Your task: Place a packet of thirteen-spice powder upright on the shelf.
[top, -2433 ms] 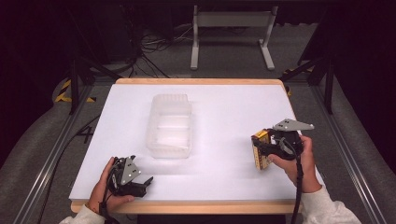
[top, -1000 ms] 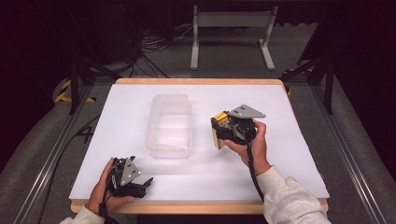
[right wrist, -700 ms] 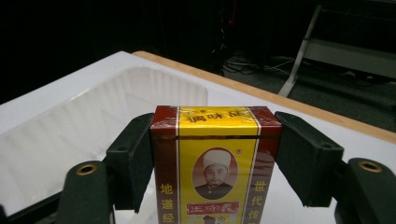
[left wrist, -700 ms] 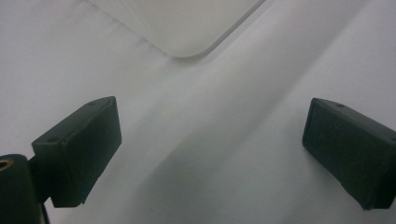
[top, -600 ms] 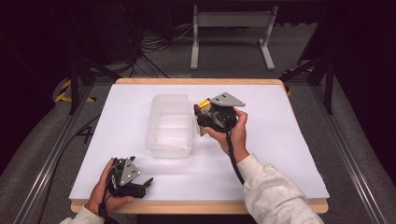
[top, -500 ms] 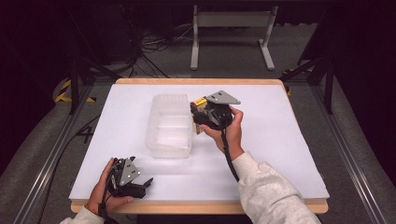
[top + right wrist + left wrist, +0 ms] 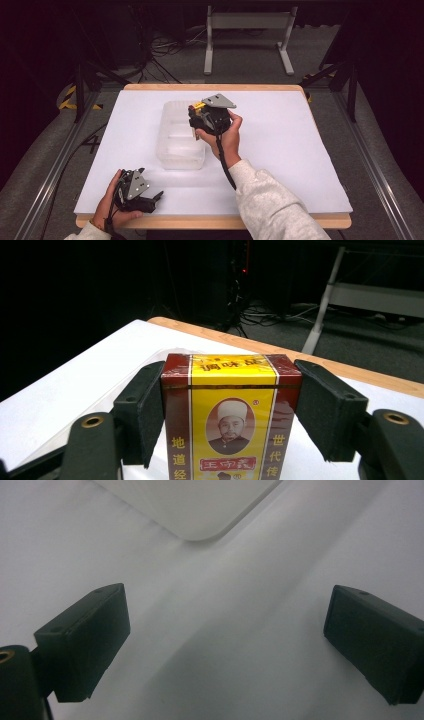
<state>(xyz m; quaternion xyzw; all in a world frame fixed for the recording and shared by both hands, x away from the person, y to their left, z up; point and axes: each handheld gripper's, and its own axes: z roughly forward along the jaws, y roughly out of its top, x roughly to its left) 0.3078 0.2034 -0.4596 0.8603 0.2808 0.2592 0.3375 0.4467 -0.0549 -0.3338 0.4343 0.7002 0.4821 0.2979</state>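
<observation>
White table (image 7: 300, 150) w/ a wooden edge fills the mid of the high view; dark floor, cables and a grey metal stand (image 7: 247, 25) lie beyond its far side. In the right gripper view the table (image 7: 75, 380) runs off to the far wooden edge, dark room behind.

Clear plastic bin (image 7: 176, 134) sits left of table centre, long side running front to back, a divider ridge across its inside. In the left gripper view a rounded corner of the bin (image 7: 195, 505) shows at top, apart from the jaws.

Right hand (image 7: 227, 137) reaches in from the bottom on a pale sleeve and holds the right gripper (image 7: 196, 116) at the bin's right rim, approx. over the far half; grey three-cornered plate on top, cable trailing back along the forearm. Cannot tell from above whether it's touching the rim.

Right gripper (image 7: 227, 405) is clamped on a small yellow and dark red box (image 7: 230, 415): both black pads press flat on its sides, box upright, printed face toward the camera w/ a portrait and yellow characters. In the high view just the box's (image 7: 196, 106) yellow and red top peeks out at the gripper's far left side, over the bin.

Left hand (image 7: 112, 202) rests at the near left corner of the table w/ the left gripper (image 7: 155, 197), well apart from the bin. Left gripper (image 7: 225, 635) has jaws spread wide, nothing but bare white table between them.
</observation>
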